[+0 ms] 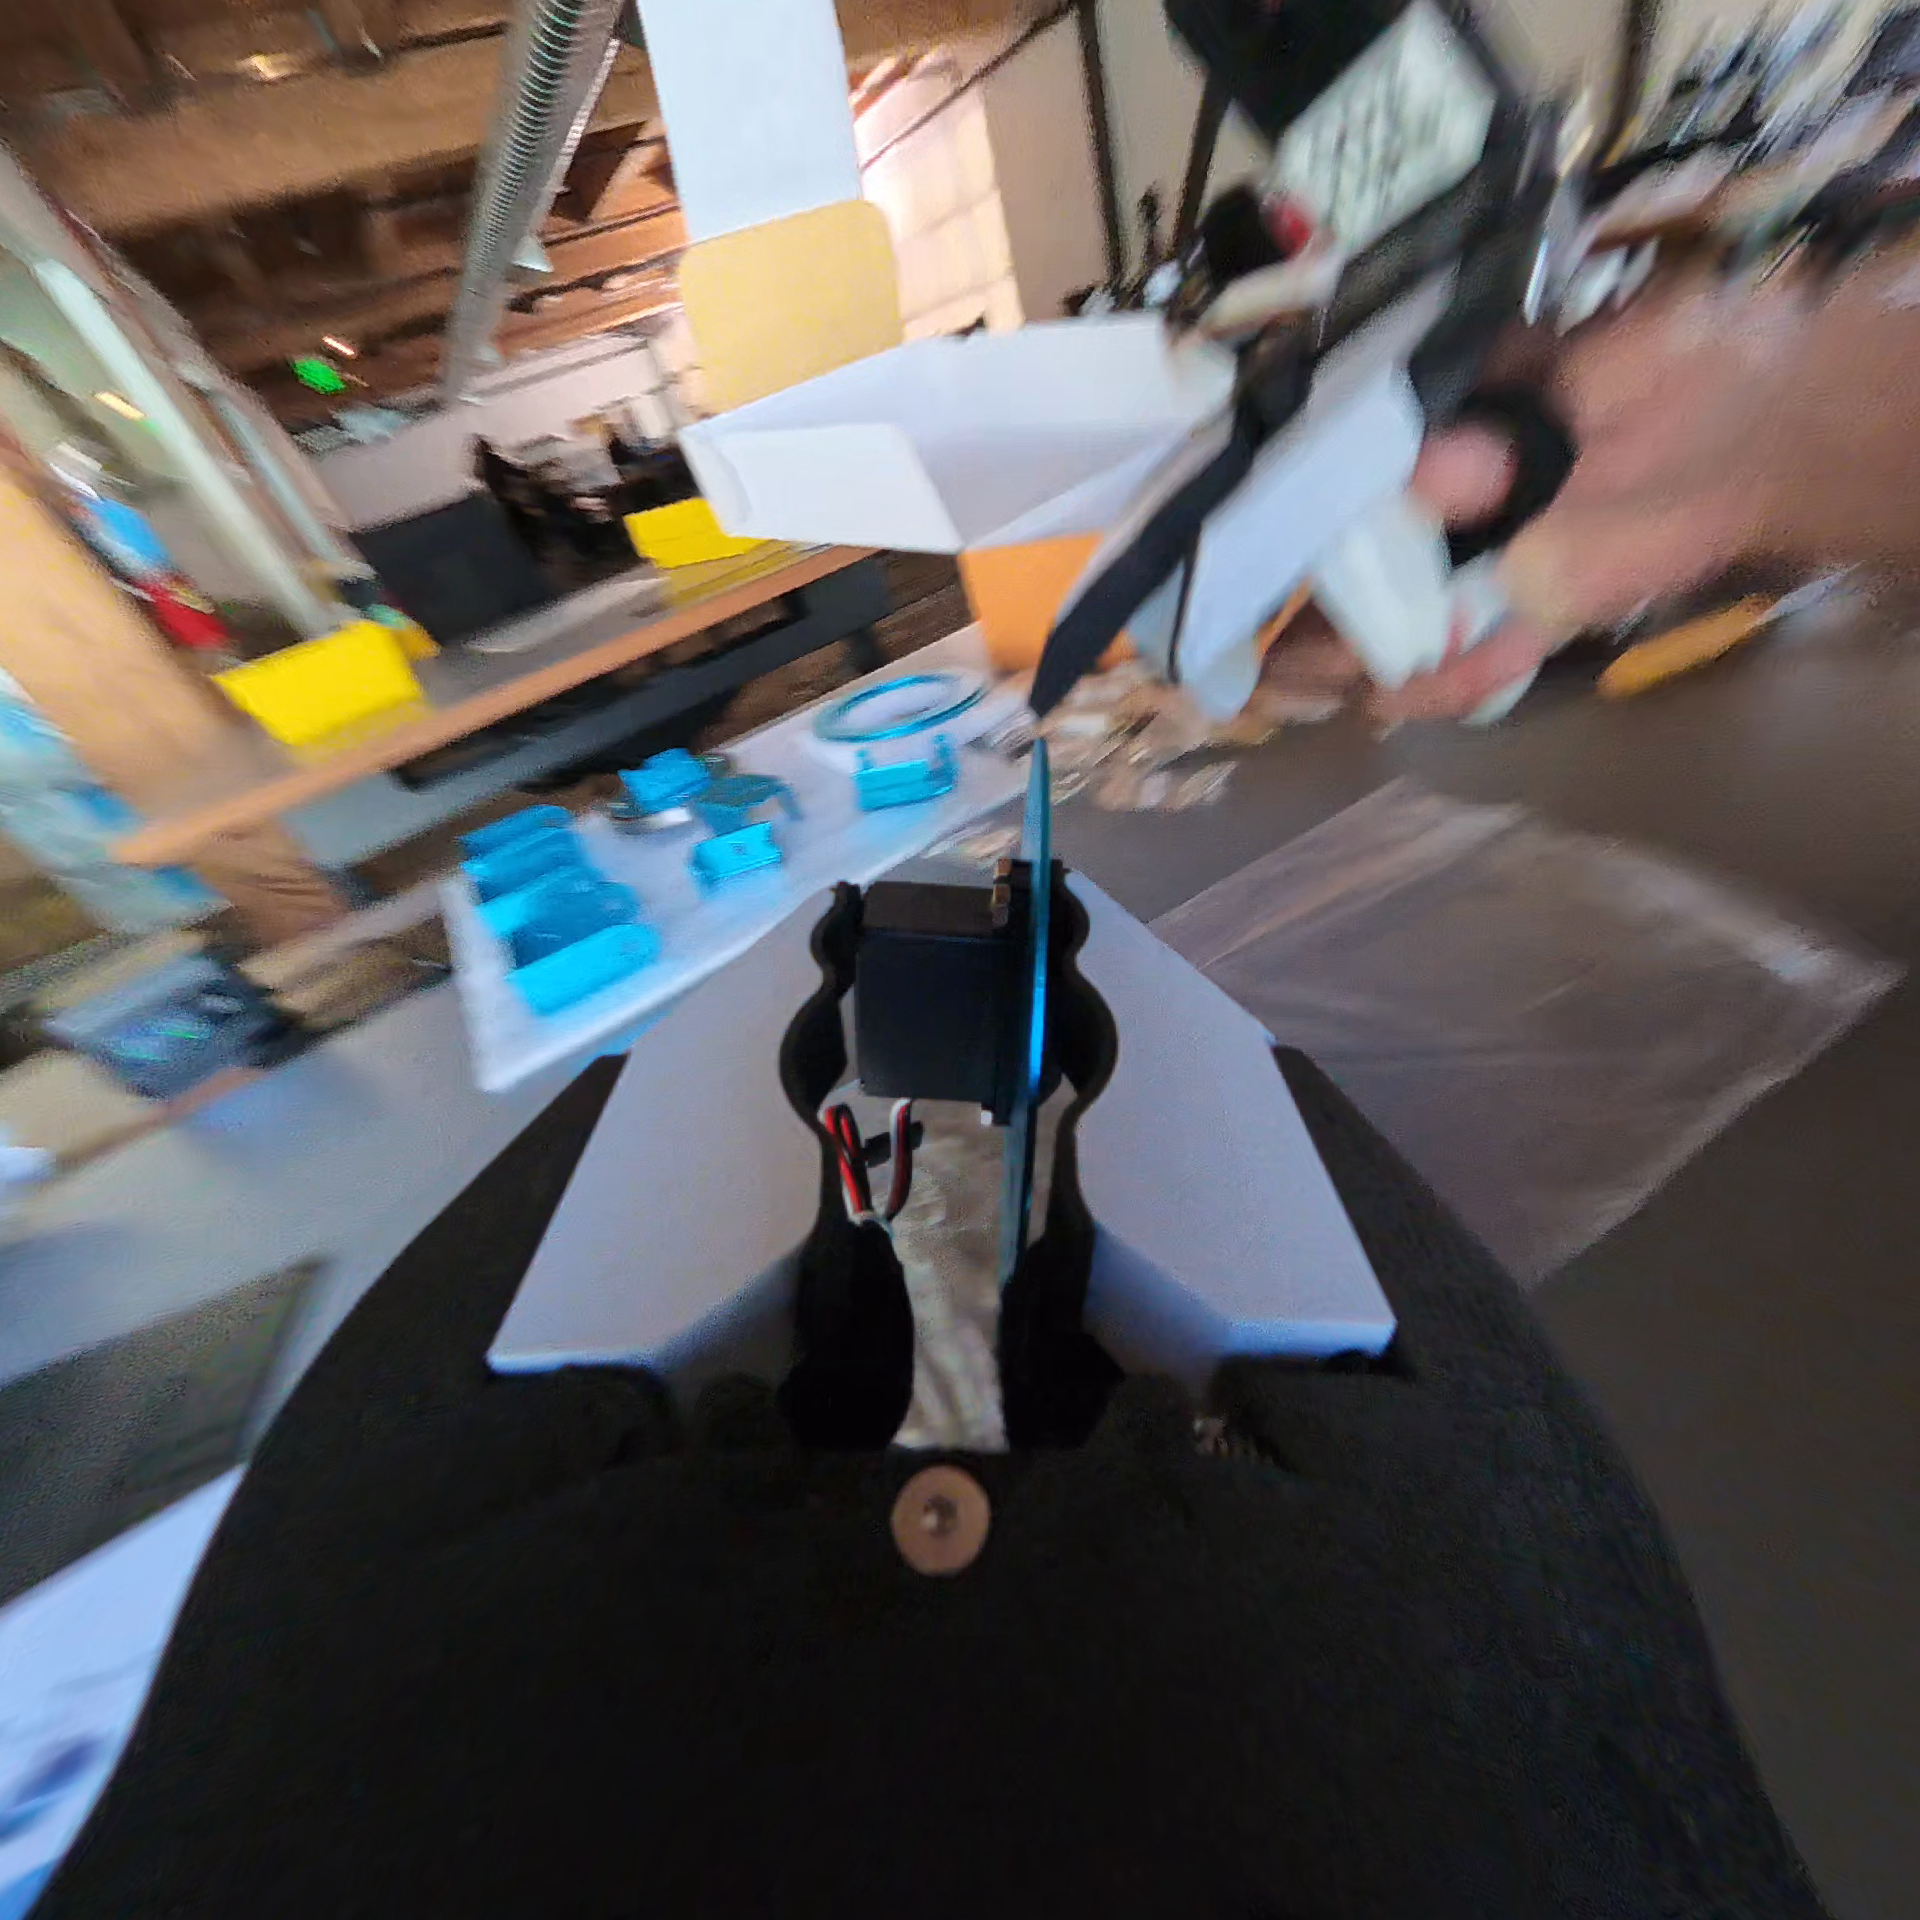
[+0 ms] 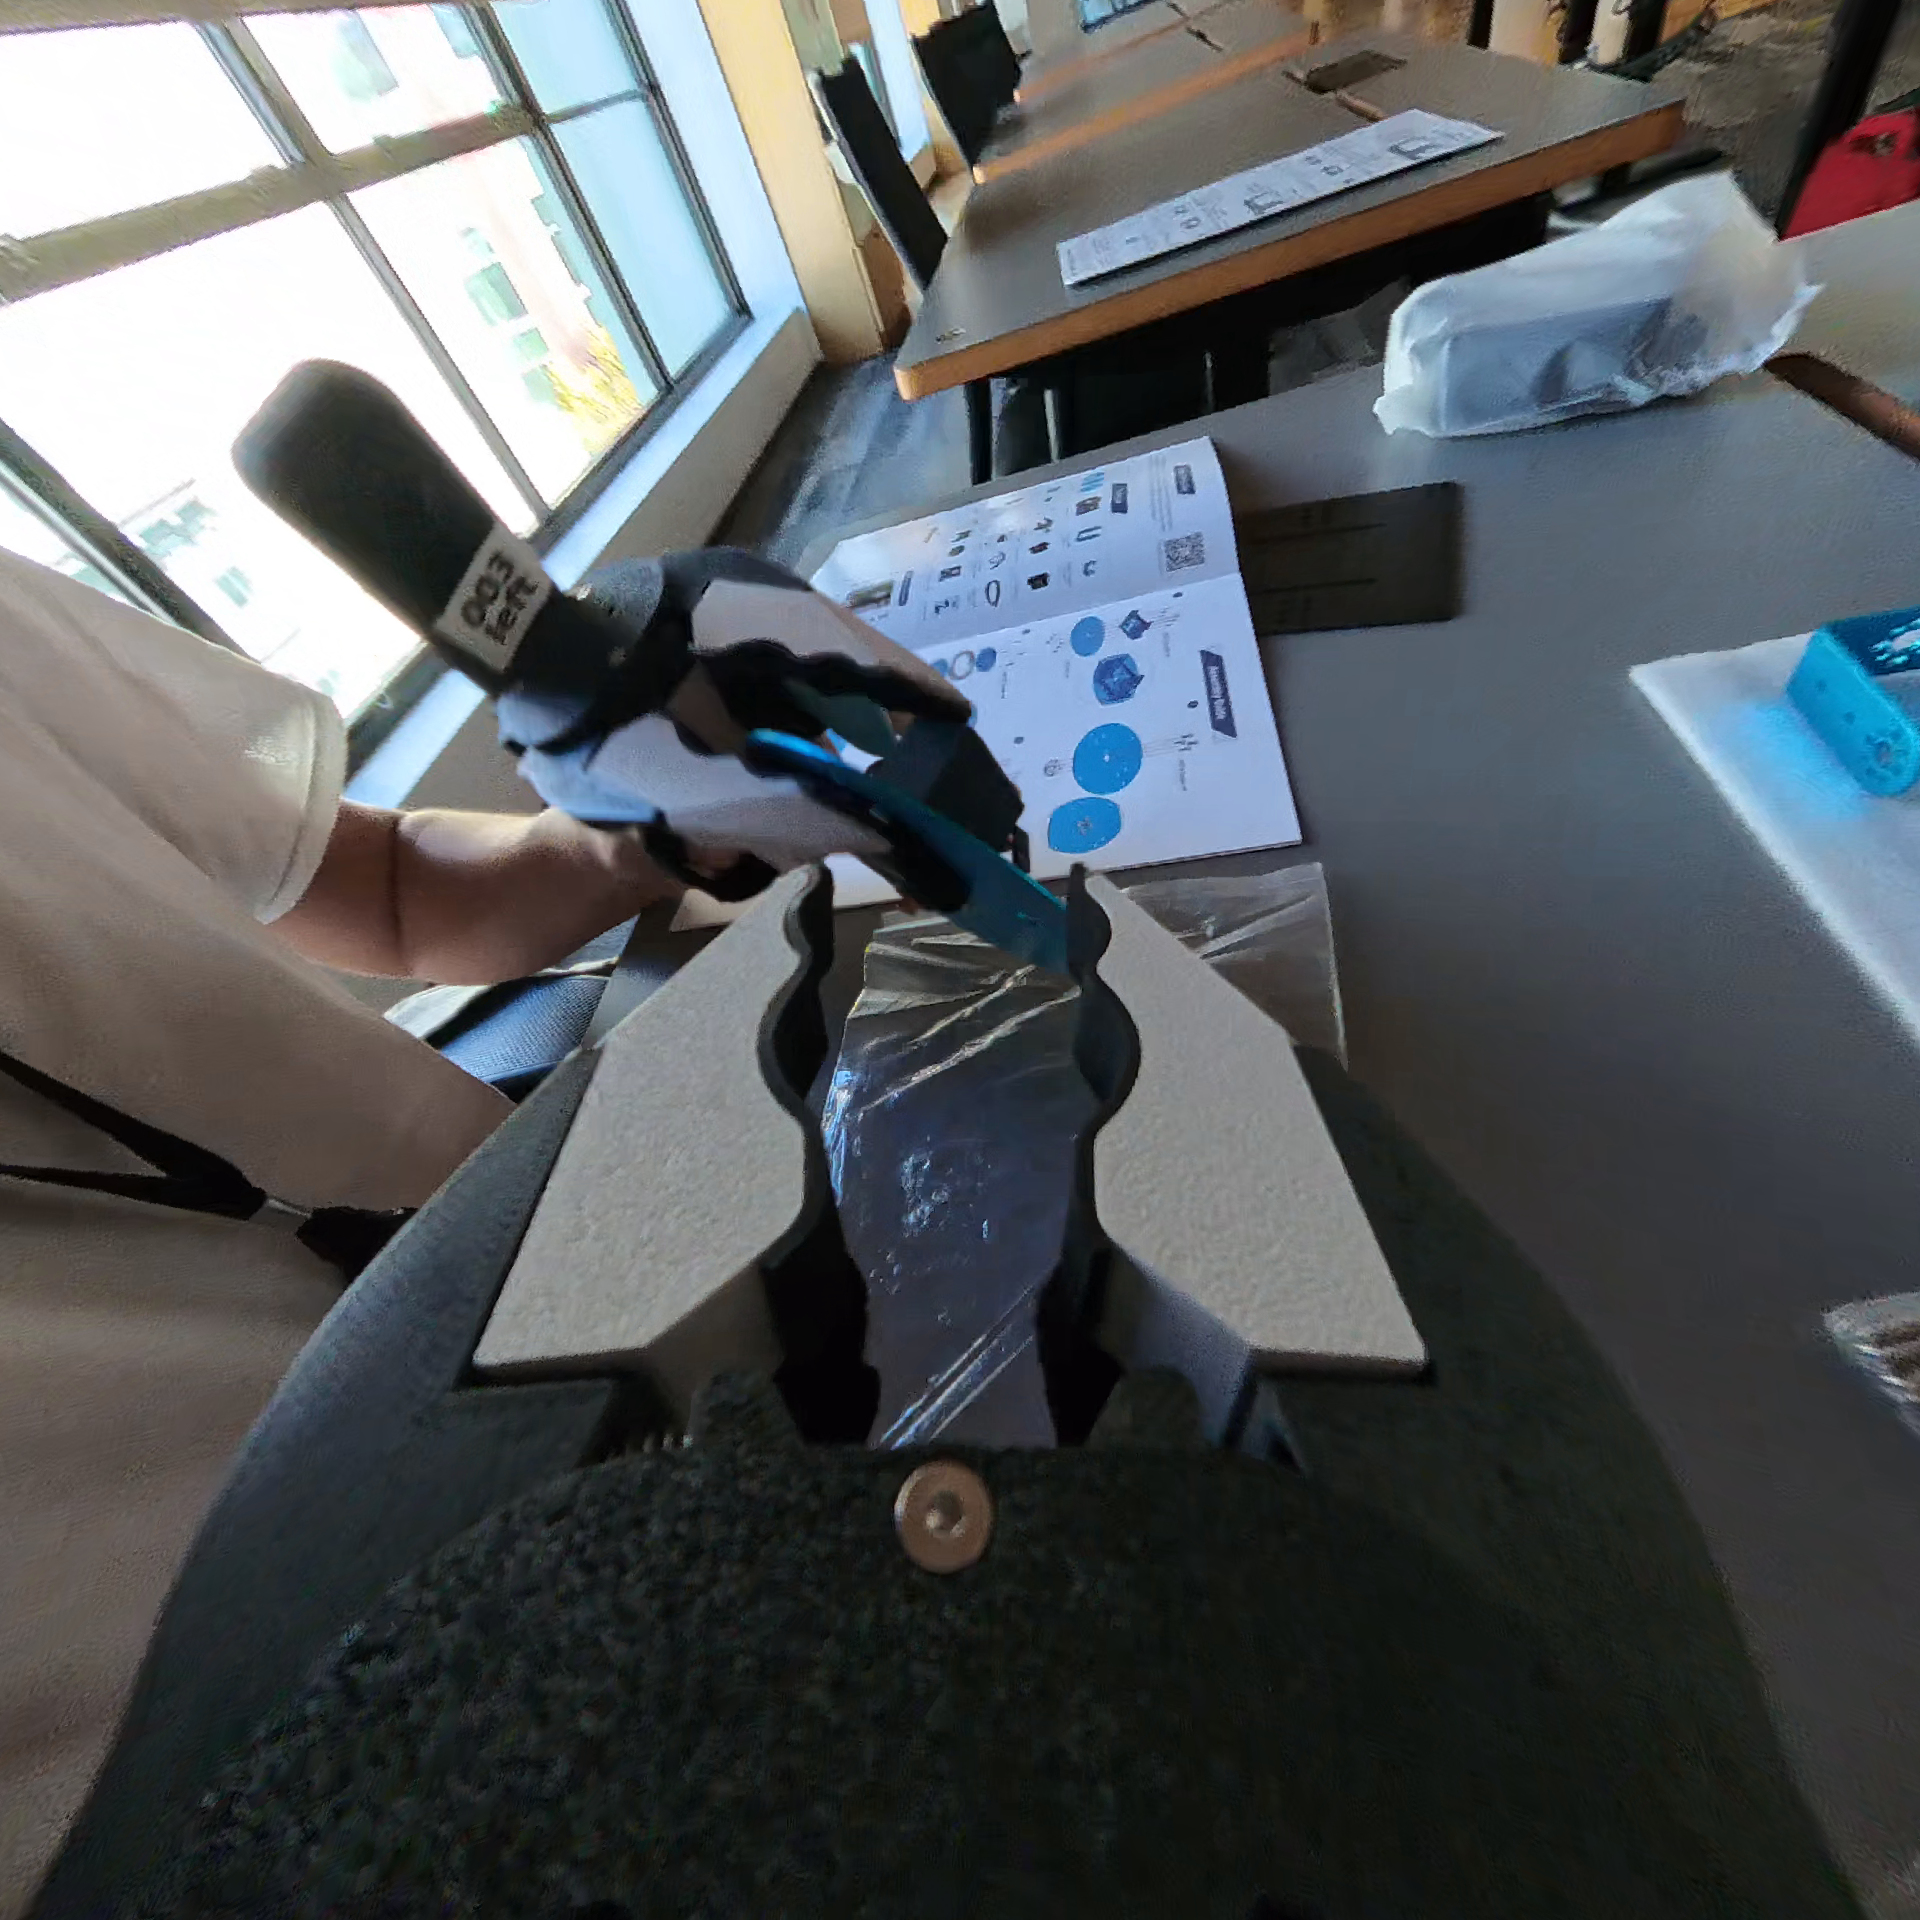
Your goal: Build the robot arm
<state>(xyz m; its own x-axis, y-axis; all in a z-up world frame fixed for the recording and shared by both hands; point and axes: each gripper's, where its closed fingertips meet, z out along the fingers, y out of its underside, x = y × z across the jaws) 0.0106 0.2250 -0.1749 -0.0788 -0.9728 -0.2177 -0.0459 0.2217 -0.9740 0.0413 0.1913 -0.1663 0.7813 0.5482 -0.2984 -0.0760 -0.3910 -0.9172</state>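
Black servo (image 1: 935,997) with a thin blue plate (image 1: 1034,997) flat against its side: clamped between the fingers of the left tool (image 1: 951,987), held in the air above the worktop (image 2: 1558,935), wires trailing back into the jaw gap. Plate sticks out past the fingertips, so its free edge is reachable. Right tool (image 2: 951,935) has its jaws apart, one tip at that plate edge; contact can't be confirmed. Clear bag (image 2: 1226,935) and open manual (image 2: 1143,707) lie just below; blue brackets (image 1: 561,914) on a white sheet, well apart.
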